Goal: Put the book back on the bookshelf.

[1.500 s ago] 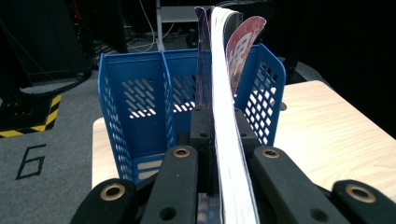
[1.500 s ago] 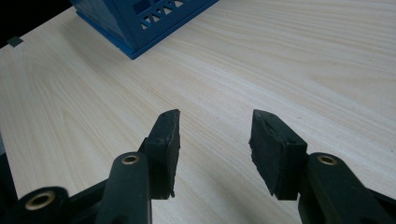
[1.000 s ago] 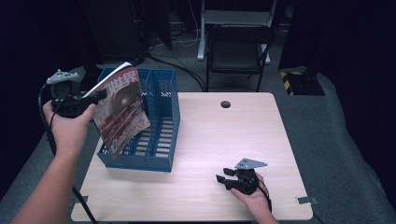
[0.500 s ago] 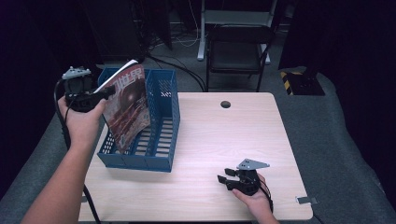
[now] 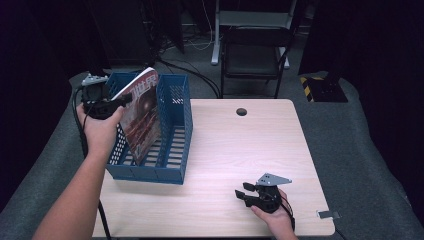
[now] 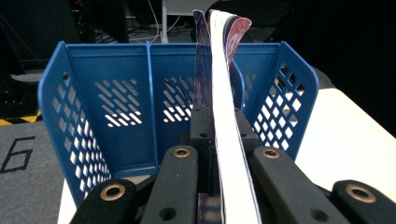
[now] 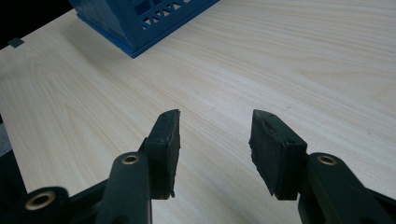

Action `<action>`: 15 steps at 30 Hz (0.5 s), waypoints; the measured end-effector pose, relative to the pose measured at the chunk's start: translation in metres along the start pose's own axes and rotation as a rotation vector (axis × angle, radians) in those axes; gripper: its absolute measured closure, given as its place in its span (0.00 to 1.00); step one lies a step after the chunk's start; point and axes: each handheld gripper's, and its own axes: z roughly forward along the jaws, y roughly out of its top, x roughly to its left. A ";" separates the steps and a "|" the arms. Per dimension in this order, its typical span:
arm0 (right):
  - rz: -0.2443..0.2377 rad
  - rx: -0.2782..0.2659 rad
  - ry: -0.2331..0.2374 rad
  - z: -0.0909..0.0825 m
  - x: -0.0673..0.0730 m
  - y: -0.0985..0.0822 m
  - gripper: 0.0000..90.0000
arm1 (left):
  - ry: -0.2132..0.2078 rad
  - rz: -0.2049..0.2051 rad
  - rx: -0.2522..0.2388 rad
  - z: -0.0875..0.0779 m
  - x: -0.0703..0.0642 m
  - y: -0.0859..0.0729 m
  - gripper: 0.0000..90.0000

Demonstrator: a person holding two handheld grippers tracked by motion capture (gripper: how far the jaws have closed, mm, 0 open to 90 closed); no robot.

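Observation:
My left gripper (image 5: pixel 124 100) is shut on the edge of a magazine (image 5: pixel 142 115) with a reddish cover. The magazine stands tilted inside a blue perforated file basket (image 5: pixel 175 145) at the table's left. In the left gripper view the magazine's white page edges (image 6: pixel 224 102) rise between the jaws, with the basket's far wall (image 6: pixel 140 84) behind. My right gripper (image 5: pixel 243 195) rests low over the bare wood near the front edge of the table. Its jaws stand apart with nothing between the pads (image 7: pixel 166 144).
The light wooden table (image 5: pixel 240 150) has a round cable hole (image 5: pixel 241 111) at the back. A black chair (image 5: pixel 255 50) stands behind it. Grey carpet surrounds the table. The basket's corner (image 7: pixel 135 32) lies ahead of the right gripper.
My left hand has carried the magazine to the right and down, deeper into the basket. The right hand has stayed where it was.

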 end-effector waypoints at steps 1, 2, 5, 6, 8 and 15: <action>0.002 -0.001 -0.004 -0.001 0.000 -0.001 0.58 | 0.002 0.001 0.002 0.002 0.001 -0.001 0.93; 0.000 0.000 -0.012 -0.002 0.000 -0.001 0.58 | -0.001 -0.002 0.006 0.004 0.001 -0.003 0.93; -0.008 -0.003 -0.020 -0.003 0.001 -0.003 0.58 | 0.001 -0.004 0.017 0.008 0.003 -0.008 0.93; -0.011 -0.003 -0.023 -0.004 0.001 -0.003 0.58 | -0.001 -0.003 0.025 0.011 0.003 -0.010 0.93; -0.012 0.005 -0.026 -0.005 0.001 -0.003 0.58 | 0.000 -0.007 0.032 0.014 0.004 -0.013 0.93; -0.009 0.010 -0.030 -0.008 0.000 -0.005 0.58 | 0.008 -0.010 0.054 0.026 0.005 -0.024 0.93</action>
